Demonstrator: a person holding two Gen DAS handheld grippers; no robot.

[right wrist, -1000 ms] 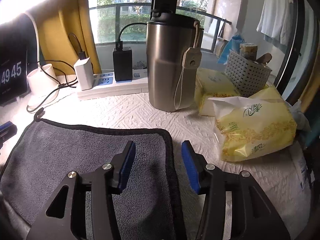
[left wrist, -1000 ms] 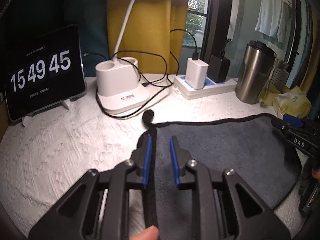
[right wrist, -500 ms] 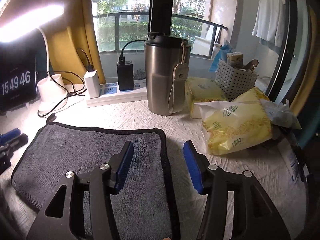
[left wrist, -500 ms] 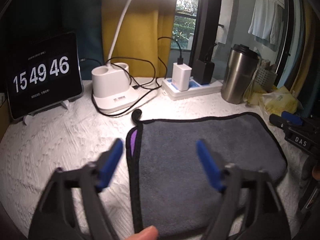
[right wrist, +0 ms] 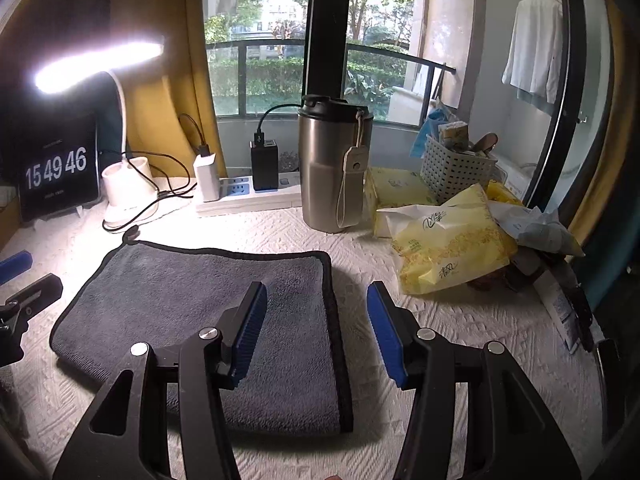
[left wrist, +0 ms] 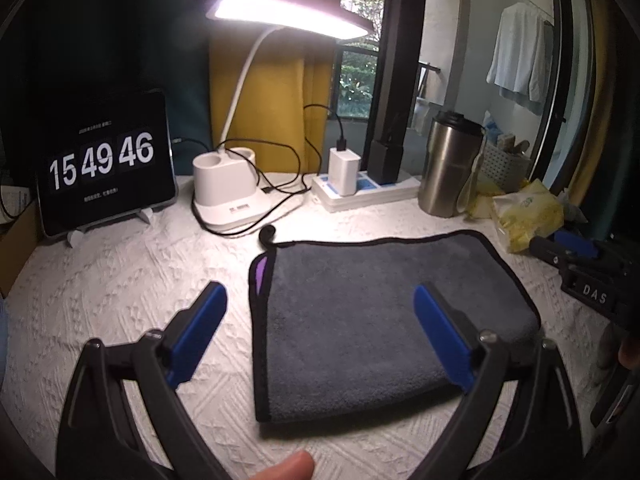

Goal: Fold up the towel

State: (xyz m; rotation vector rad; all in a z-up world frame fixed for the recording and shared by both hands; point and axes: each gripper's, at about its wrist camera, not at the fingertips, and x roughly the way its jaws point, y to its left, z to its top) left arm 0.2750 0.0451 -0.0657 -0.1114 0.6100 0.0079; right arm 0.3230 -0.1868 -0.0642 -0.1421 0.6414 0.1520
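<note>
Hovering over the towel (left wrist: 384, 320), both hand-held grippers empty. Left hand-held gripper (left wrist: 320, 332) is spread wide, straddling the towel's left edge in lower centre of its frame. Right hand-held gripper (right wrist: 316, 332) is moderately wide, straddling the towel's right bound edge, lower centre of its frame.

Towel: grey, black trim, lying flat on the white textured worktop (left wrist: 120, 280), centre frame. Looks already folded at least once: doubled edge with a purple sliver (left wrist: 261, 274) at upper left corner, hanging loop (left wrist: 267, 235) at the same corner.

My read: either done or one more fold to go. If folding again:
- Drop each hand-held gripper onto a corner on the same side, pinch both layers, not just the top one.
- Lift only enough to clear, carry across, line up the black trim before letting go.
- Keep both sides level so the fold line stays straight.

Watch the steel tumbler (right wrist: 334, 168) and yellow tissue pack (right wrist: 448, 248) at frame right, near the towel. Cables (left wrist: 276, 168) and lamp base (left wrist: 228, 188) just beyond the loop corner.
</note>
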